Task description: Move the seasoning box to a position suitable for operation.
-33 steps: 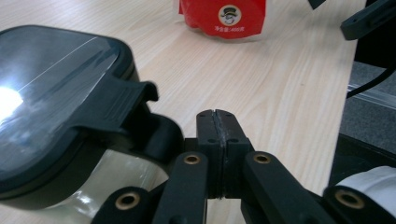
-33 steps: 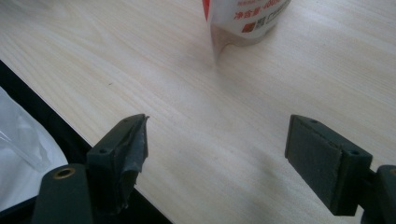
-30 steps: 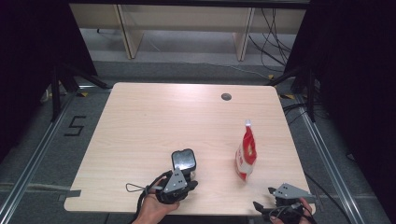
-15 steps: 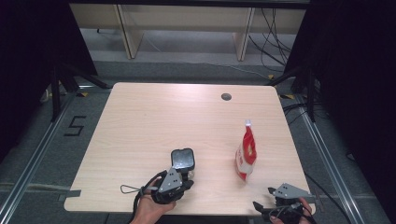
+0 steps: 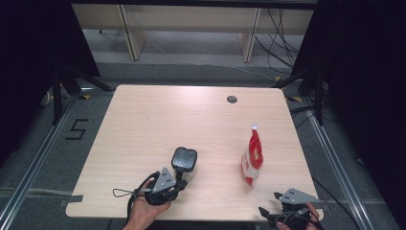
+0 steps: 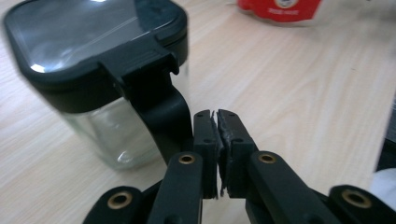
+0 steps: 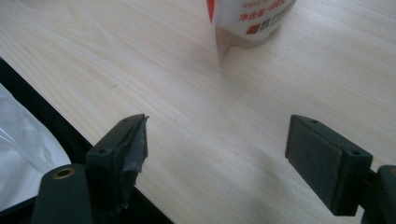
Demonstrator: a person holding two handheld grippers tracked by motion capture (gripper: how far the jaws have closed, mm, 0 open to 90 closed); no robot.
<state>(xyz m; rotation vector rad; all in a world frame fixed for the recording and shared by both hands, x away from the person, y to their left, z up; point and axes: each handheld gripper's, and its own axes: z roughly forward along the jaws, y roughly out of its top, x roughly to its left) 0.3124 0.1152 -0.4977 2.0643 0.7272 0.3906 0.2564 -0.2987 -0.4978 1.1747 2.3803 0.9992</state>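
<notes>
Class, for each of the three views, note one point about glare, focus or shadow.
High view: table evenly lit, surroundings dark. Left gripper view: glare on the jar lid, red pouch behind it blurred. Right gripper view: soft shadow on the wood below the pouch, near jaws slightly soft.

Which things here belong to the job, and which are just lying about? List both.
In the job:
- glass jar with black lid
- red-and-white pouch, probably

Lying about:
- round hole in the table
- floor mark "5"
</notes>
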